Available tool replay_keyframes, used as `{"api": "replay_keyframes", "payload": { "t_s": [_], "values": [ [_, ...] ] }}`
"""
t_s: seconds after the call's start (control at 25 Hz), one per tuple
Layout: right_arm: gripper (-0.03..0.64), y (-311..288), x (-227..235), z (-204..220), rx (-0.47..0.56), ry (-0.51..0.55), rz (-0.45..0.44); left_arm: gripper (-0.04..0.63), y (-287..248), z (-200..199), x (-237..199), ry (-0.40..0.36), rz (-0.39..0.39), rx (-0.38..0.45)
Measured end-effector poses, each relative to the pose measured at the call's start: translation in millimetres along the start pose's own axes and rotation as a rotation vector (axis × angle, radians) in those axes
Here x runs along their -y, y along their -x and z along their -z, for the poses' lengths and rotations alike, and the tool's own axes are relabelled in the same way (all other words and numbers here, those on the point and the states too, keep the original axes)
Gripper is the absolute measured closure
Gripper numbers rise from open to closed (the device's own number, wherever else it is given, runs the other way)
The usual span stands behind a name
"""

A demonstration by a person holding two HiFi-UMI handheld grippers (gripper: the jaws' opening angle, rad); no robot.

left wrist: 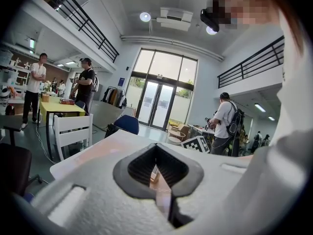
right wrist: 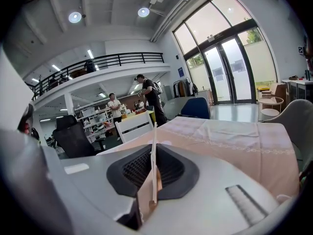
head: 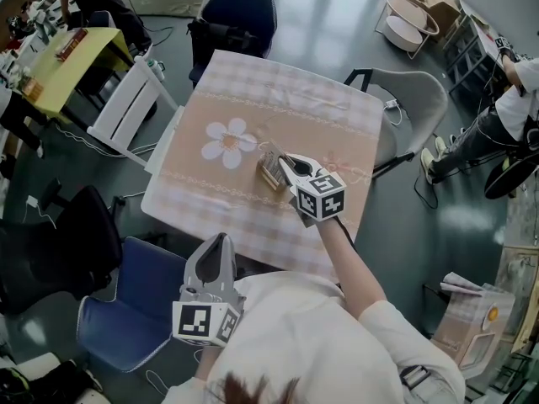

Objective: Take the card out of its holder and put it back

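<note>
A small wooden card holder (head: pixel 268 173) stands near the middle of a table under a pink checked cloth (head: pixel 253 108). My right gripper (head: pixel 284 162) reaches over the holder's right side. In the right gripper view its jaws (right wrist: pixel 153 173) are shut on a thin pale card (right wrist: pixel 154 151), seen edge-on and upright between the pads. A tan piece shows below the card, and I cannot tell what it is. My left gripper (head: pixel 221 241) hangs off the table's near edge by my body; its jaws (left wrist: pixel 159 173) are together with nothing between them.
Chairs ring the table: a white one (head: pixel 126 108) at left, a dark blue one (head: pixel 240 11) at the far side, a grey one (head: pixel 417 99) at right, a blue one (head: pixel 135 301) near left. A yellow table (head: pixel 67 61) stands far left. People stand around the room.
</note>
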State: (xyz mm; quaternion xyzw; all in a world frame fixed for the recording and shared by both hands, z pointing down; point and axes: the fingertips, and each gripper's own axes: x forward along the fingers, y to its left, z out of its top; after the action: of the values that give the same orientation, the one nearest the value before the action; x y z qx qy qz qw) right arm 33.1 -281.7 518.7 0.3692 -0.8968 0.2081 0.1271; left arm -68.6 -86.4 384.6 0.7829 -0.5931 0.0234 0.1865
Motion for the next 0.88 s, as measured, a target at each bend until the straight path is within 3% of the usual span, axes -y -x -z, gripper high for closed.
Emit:
{"api": "replay_keyframes", "payload": {
  "t_s": [0.44,0.88],
  "values": [
    [0.603,10.7,-2.6,-17.6,0.035,-0.002,0.011,0.595,3.6,-3.2,0.1,-0.004,0.013,0.012],
    [0.603,41.9,-19.2,-55.5,0.161,0.009,0.011,0.595,3.9,-6.1,0.2,-0.006,0.025,0.024]
  ]
}}
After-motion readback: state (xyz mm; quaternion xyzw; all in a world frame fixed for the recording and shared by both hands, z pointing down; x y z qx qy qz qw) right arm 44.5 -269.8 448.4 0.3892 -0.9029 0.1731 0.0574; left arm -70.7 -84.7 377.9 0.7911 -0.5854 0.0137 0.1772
